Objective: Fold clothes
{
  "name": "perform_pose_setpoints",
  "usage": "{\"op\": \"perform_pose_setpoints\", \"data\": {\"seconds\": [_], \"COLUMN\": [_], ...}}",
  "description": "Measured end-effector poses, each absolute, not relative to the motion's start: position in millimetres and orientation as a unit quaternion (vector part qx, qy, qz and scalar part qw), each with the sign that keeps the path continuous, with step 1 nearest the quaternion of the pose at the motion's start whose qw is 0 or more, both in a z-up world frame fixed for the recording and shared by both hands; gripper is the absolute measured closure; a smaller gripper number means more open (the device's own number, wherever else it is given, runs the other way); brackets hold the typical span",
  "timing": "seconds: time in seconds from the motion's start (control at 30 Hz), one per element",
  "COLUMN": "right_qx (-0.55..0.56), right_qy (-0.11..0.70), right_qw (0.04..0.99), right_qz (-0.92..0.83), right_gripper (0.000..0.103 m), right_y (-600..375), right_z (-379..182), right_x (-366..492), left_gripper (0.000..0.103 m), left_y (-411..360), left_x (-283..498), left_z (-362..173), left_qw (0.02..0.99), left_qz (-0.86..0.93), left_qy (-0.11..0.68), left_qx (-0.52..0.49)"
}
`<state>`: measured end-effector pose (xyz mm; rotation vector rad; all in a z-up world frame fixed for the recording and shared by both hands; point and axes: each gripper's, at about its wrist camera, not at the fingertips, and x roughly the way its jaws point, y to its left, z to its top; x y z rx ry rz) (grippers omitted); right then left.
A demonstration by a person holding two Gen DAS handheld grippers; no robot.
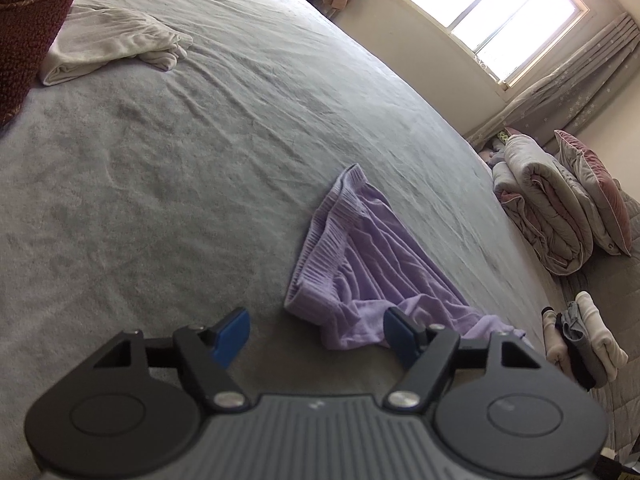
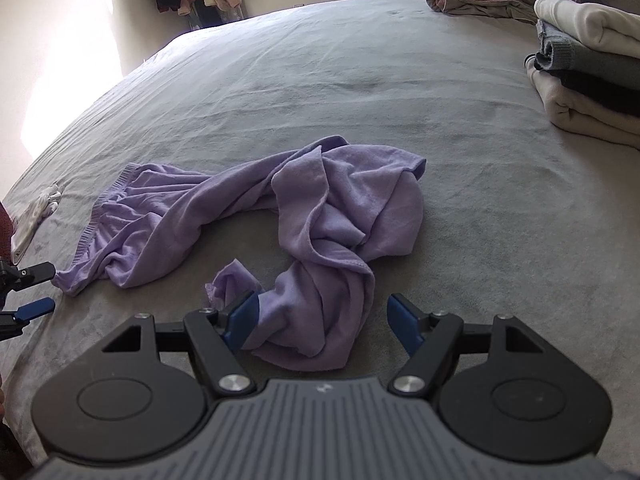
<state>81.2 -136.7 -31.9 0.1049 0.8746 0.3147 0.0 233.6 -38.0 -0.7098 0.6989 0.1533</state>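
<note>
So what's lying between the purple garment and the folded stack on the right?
Nothing: in the right wrist view, only bare grey bedsheet separates the crumpled purple garment from the folded clothes stack. The left wrist view shows the same gap less clearly.

Open grey bedsheet [image 2: 320,80] beyond crumpled lilac garment [image 2: 328,216], folded stack [image 2: 592,76] blocking right, white cloth [image 1: 116,40] far left.
</note>
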Motion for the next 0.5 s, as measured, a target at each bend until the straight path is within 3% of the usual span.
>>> {"op": "perform_pose_setpoints", "data": {"seconds": [0.5], "right_qx": [0.056], "right_qy": [0.427], "right_qw": [0.892], "right_qz": [0.139], "right_gripper": [0.029], "right_y": [-138.1], "right_z": [-40.8], "right_x": [84.7], "left_gripper": [0.030], "left_y": [237.4], "left_x": [6.5], "left_z": [-36.8], "left_qw": [0.870], "left_qz": [0.077], "left_qy": [0.332], "left_qx": [-0.355]}}
